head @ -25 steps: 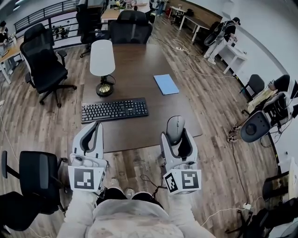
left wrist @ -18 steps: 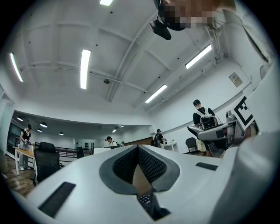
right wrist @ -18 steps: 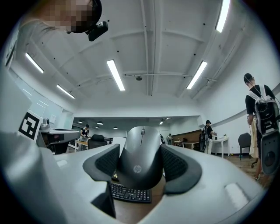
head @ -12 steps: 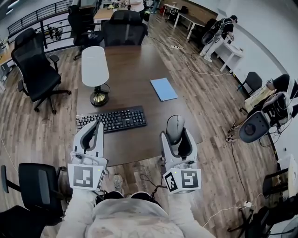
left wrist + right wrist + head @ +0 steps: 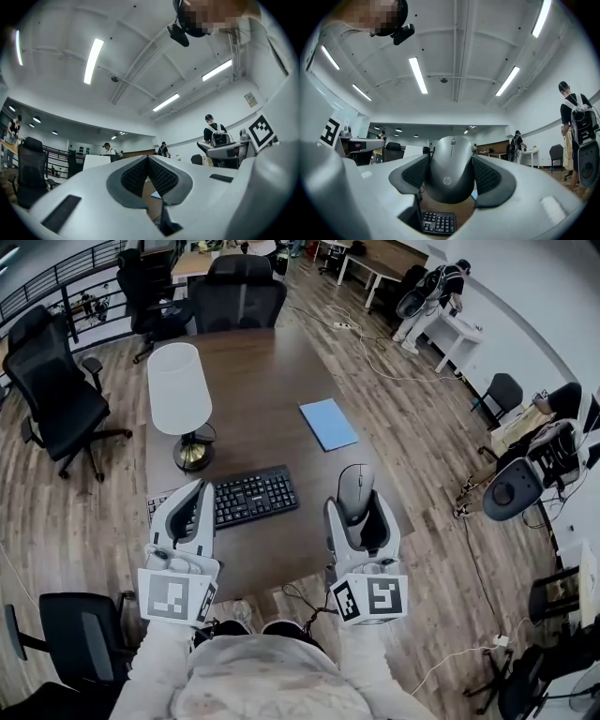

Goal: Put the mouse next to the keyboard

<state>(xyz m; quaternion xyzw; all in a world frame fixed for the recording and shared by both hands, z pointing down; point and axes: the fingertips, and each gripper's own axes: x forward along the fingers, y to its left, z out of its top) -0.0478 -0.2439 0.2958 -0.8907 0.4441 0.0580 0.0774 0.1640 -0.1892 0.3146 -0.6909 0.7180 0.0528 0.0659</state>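
Observation:
A grey mouse [image 5: 355,491] [image 5: 450,168] sits clamped between the jaws of my right gripper [image 5: 361,507] [image 5: 452,176], held above the near right part of the brown table [image 5: 272,399]. The black keyboard [image 5: 234,499] lies on the table to the mouse's left; its near left end is hidden behind my left gripper [image 5: 191,506]. In the right gripper view the keyboard [image 5: 438,223] shows below the mouse. My left gripper [image 5: 148,176] has its pads pressed together with nothing between them.
A white-shaded lamp [image 5: 179,399] with a brass base stands behind the keyboard. A blue notebook [image 5: 328,424] lies further back on the right. Black office chairs [image 5: 52,390] surround the table, one [image 5: 80,638] close at my left. Cables [image 5: 375,362] run over the wooden floor.
The head view has shifted, so table, lamp and keyboard sit lower and nearer in the frame. Both grippers keep their places; the mouse stays in the right one.

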